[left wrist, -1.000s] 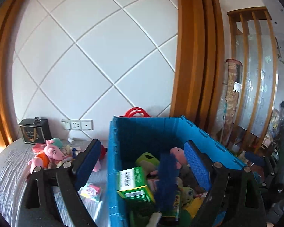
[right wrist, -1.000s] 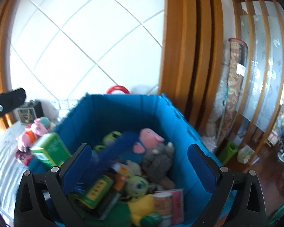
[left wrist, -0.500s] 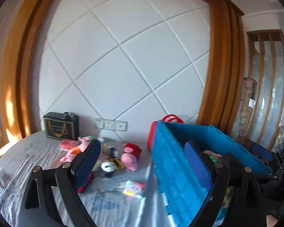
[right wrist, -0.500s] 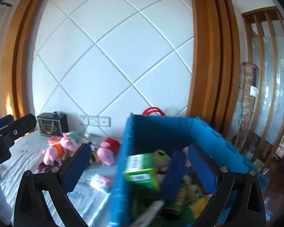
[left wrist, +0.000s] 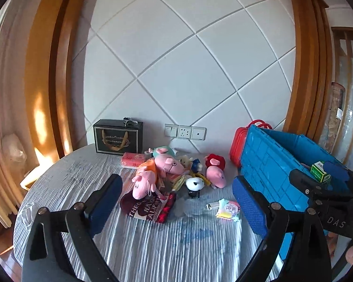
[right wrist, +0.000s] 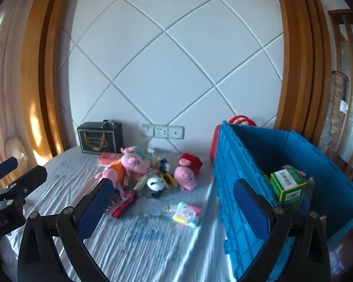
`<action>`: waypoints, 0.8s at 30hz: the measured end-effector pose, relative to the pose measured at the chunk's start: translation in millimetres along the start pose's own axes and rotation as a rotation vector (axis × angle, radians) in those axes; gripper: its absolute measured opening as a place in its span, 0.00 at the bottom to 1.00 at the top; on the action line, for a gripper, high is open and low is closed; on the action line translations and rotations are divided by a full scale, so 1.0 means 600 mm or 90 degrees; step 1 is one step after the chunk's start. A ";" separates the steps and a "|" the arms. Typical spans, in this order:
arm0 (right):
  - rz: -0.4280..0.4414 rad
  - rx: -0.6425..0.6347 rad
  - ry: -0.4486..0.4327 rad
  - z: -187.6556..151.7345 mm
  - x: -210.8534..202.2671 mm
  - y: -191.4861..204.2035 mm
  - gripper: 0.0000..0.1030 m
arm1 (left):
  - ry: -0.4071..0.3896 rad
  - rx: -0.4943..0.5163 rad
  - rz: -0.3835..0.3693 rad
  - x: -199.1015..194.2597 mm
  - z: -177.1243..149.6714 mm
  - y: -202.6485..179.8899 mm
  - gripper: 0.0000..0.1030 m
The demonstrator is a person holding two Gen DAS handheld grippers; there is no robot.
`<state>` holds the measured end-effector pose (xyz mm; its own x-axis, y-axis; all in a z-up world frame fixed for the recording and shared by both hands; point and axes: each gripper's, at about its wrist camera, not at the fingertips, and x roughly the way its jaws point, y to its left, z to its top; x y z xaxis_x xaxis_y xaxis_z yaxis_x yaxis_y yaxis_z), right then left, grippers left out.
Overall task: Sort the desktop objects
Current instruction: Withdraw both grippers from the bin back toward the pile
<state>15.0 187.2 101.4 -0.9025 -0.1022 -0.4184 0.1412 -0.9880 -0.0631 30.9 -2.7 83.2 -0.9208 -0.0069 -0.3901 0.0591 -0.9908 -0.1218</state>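
A heap of plush toys lies at the back of the cloth-covered table [left wrist: 66, 188]: a pink pig in orange [left wrist: 169, 164], a pig in red [left wrist: 215, 174] and a white-and-black ball toy [left wrist: 194, 184]. In front lie a dark red pouch [left wrist: 150, 205] and a pastel packet [left wrist: 229, 211]. The blue crate [left wrist: 270, 164] stands to the right with a green box [right wrist: 288, 185] inside. My left gripper [left wrist: 176, 202] is open and empty, hovering short of the pouch. My right gripper [right wrist: 174, 206] is open and empty too, over the packet [right wrist: 187, 213] beside the crate's wall [right wrist: 235, 164].
A black gift box [left wrist: 118, 138] and a pink tissue pack [left wrist: 133, 159] sit at the back by the wall sockets [left wrist: 184, 131]. A red bag [left wrist: 238, 145] leans behind the crate. The table's round edge falls away at the left.
Both grippers have swung left, from over the blue crate to over the table. The crate now sits at the right of each view, and the toy heap is ahead. Both stayed open.
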 end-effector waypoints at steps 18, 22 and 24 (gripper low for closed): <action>0.108 0.060 0.218 -0.117 0.324 -0.035 1.00 | 0.298 -0.081 0.161 0.289 -0.151 0.138 0.93; 0.109 0.058 0.285 -0.170 0.395 -0.037 1.00 | 0.344 -0.080 0.191 0.343 -0.193 0.166 0.93; 0.084 0.062 0.303 -0.187 0.419 -0.049 1.00 | 0.355 -0.065 0.185 0.366 -0.197 0.166 0.93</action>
<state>-170.6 203.5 -103.4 -0.5900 -0.1847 -0.7860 0.1826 -0.9788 0.0929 -120.0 -87.2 -122.4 -0.5237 -0.1750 -0.8338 0.3386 -0.9408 -0.0152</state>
